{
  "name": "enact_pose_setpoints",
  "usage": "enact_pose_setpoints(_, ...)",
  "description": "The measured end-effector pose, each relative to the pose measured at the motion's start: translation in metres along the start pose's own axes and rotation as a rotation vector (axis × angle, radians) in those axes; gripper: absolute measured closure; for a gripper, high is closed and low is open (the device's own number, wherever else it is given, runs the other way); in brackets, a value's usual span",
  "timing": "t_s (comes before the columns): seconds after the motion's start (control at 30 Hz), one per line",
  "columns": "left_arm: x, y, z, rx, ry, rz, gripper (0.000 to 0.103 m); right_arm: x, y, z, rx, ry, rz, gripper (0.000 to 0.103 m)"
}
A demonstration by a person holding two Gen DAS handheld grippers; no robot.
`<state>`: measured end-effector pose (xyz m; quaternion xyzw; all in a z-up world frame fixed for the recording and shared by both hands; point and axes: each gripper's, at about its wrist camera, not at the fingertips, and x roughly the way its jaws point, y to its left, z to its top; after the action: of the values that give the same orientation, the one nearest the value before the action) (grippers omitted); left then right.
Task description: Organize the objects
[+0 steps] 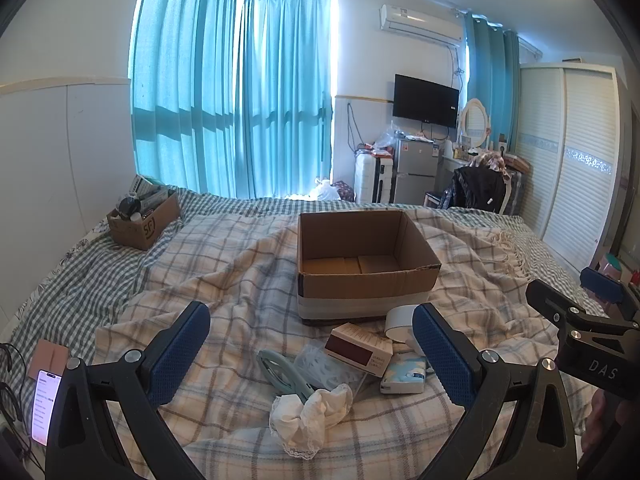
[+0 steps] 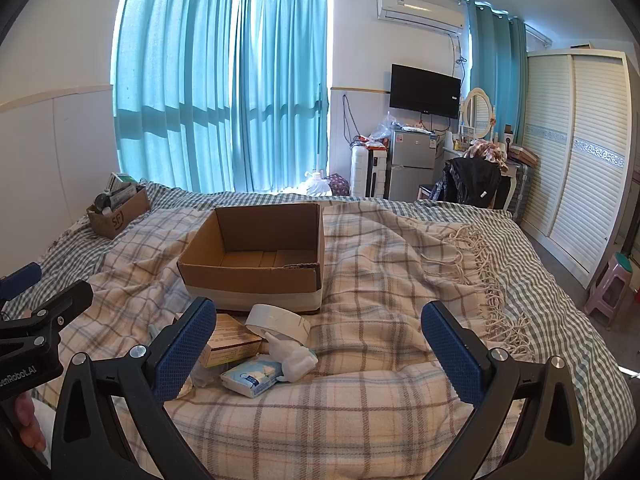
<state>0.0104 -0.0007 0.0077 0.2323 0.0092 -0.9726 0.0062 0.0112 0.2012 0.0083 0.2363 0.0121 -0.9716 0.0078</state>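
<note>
An empty open cardboard box (image 1: 360, 256) (image 2: 256, 252) stands on the plaid blanket. In front of it lie a white tape roll (image 1: 400, 322) (image 2: 278, 320), a small red-and-white carton (image 1: 358, 348) (image 2: 230, 344), a tissue pack (image 1: 404, 376) (image 2: 252, 378), a white figurine (image 2: 294, 358), a green clip (image 1: 280, 376), a clear plastic packet (image 1: 328, 364) and a crumpled white cloth (image 1: 308, 412). My left gripper (image 1: 312, 356) is open and empty above these items. My right gripper (image 2: 320, 350) is open and empty, to their right.
A second cardboard box (image 1: 140, 220) full of items sits at the bed's far left. A lit phone (image 1: 44, 408) lies at the left edge. A wardrobe (image 2: 580, 152), a fridge (image 2: 412, 164) and a stool (image 2: 608, 288) stand beyond the bed.
</note>
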Motion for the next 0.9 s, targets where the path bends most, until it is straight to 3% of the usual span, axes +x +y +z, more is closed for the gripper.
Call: enact_pose_setpoints(0.9,-0.0018,-0.0008,-0.0060,0.006,-0.003,0.002,0.000,-0.0020,0.0003,0.0016,0.001,-0.007,0.001,0.000)
